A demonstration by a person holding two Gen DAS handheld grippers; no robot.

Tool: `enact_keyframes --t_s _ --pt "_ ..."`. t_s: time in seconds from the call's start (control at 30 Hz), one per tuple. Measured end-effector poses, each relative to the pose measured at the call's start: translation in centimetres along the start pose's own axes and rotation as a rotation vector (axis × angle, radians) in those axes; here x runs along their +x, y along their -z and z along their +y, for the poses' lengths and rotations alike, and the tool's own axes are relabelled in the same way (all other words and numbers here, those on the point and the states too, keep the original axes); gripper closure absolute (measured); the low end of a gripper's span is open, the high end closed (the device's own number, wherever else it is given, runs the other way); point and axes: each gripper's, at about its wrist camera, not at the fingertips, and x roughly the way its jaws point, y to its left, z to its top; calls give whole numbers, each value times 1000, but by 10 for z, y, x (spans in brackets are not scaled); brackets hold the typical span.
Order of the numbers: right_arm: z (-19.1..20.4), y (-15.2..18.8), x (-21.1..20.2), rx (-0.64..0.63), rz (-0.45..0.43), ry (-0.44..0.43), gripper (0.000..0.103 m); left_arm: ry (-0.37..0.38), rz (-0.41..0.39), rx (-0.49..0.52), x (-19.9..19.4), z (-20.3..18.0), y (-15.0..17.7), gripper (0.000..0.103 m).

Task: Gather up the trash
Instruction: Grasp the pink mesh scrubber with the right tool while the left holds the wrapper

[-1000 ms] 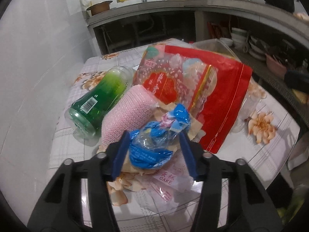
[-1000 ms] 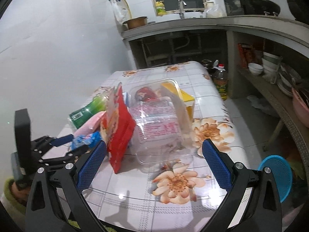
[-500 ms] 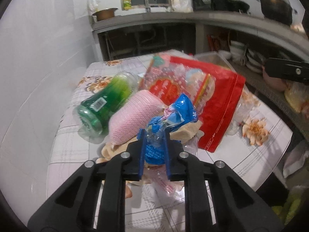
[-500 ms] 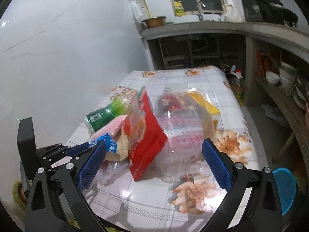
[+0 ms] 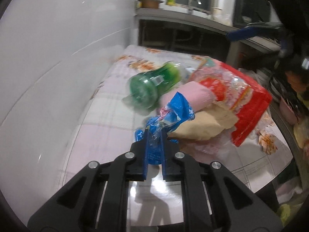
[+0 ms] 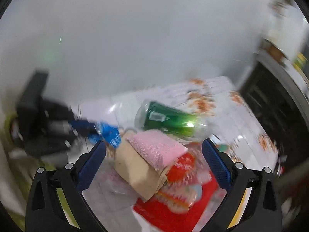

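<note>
My left gripper is shut on a crumpled blue plastic wrapper and holds it above the table's near edge. Behind it lie a green bottle, a pink foam sleeve, a brown paper bag and a red snack bag. My right gripper is open and empty, hovering over the same pile: pink sleeve, brown bag, red bag, green bottle. The blue wrapper shows at the left, in the left gripper. The right wrist view is blurred.
The trash lies on a table with a floral cloth against a white tiled wall. A kitchen counter with sink and pots runs along the back. Shelves with dishes stand right of the table.
My left gripper closed on the blue wrapper and lifted it back and left, away from the pile. My right gripper swung left and now looks down over the trash pile.
</note>
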Motion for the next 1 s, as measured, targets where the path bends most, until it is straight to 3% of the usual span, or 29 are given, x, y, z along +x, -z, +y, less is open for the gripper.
enact_keyframes --t_s 0.3,0.37,0.77,0.83,0.9,1.0 --pt "-9 -24 86 -132 283 -167 6 26 35 -74 8 17 9 94" --pt "-14 -25 99 -131 327 -163 6 32 38 -72 10 17 10 94" --pt "-25 -20 142 -103 449 -232 7 37 43 -77 17 20 10 94" --pt "-24 -19 141 -102 443 -249 16 37 42 -81 18 20 9 94" --pt "-23 -18 136 -97 430 -253 17 37 42 -82 18 20 10 94" --pt "-22 -20 124 -94 413 -255 34 38 39 -82 18 20 9 94"
